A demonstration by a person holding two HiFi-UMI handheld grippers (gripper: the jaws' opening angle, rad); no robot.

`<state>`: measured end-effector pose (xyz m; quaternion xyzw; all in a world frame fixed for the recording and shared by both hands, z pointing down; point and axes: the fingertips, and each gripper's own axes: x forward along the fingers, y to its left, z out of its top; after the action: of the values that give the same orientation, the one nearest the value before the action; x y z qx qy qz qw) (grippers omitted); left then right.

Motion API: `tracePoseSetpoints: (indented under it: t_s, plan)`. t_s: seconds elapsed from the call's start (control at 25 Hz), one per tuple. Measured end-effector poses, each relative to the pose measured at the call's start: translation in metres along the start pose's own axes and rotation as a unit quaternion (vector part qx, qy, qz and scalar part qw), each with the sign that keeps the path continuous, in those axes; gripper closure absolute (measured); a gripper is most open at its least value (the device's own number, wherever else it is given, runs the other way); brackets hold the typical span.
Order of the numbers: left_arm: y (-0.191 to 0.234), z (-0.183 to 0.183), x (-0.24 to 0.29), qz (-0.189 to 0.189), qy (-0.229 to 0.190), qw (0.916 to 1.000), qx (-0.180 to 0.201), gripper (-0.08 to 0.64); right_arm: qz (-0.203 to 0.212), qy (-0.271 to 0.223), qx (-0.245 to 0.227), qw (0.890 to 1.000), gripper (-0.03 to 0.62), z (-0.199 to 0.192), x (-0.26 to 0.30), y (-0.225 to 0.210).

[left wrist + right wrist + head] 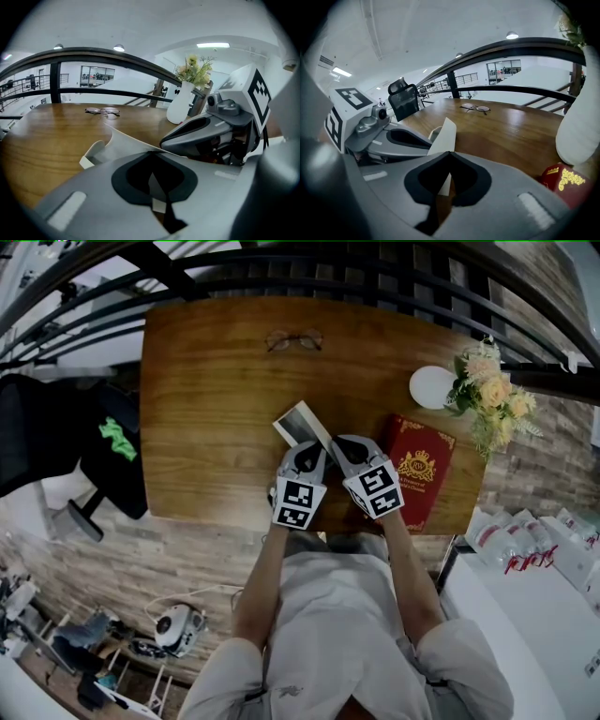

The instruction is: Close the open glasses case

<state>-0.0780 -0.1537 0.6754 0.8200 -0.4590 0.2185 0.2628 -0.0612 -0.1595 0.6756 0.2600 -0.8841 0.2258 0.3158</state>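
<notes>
A white glasses case lies open on the wooden table, near its front edge, with one flap raised. Both grippers sit side by side at its near end. My left gripper is shut on the case's thin flap, which runs into its jaws. From the right, my right gripper is shut on the upright white flap, which enters its jaws. A pair of glasses lies folded out at the far edge, outside the case.
A red book lies just right of the right gripper. Behind it stand a white vase and flowers. A dark railing runs past the far edge. A black chair stands left of the table.
</notes>
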Motion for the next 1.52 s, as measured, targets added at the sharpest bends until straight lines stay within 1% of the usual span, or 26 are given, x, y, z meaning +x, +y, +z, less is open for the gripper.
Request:
tracePoseSetpoints:
  t_s: [0.84,1.52]
  plan:
    - [0.009,-0.022,-0.02,0.001,0.014,0.9999,-0.008,0.54,0.008,0.005,-0.033,0.999,0.591,-0.002,0.003,0.027]
    - [0.014,-0.039,-0.03,0.004,0.025,0.9995,-0.021,0.54,0.013,0.023,-0.042,0.999,0.591,-0.005,0.007,0.045]
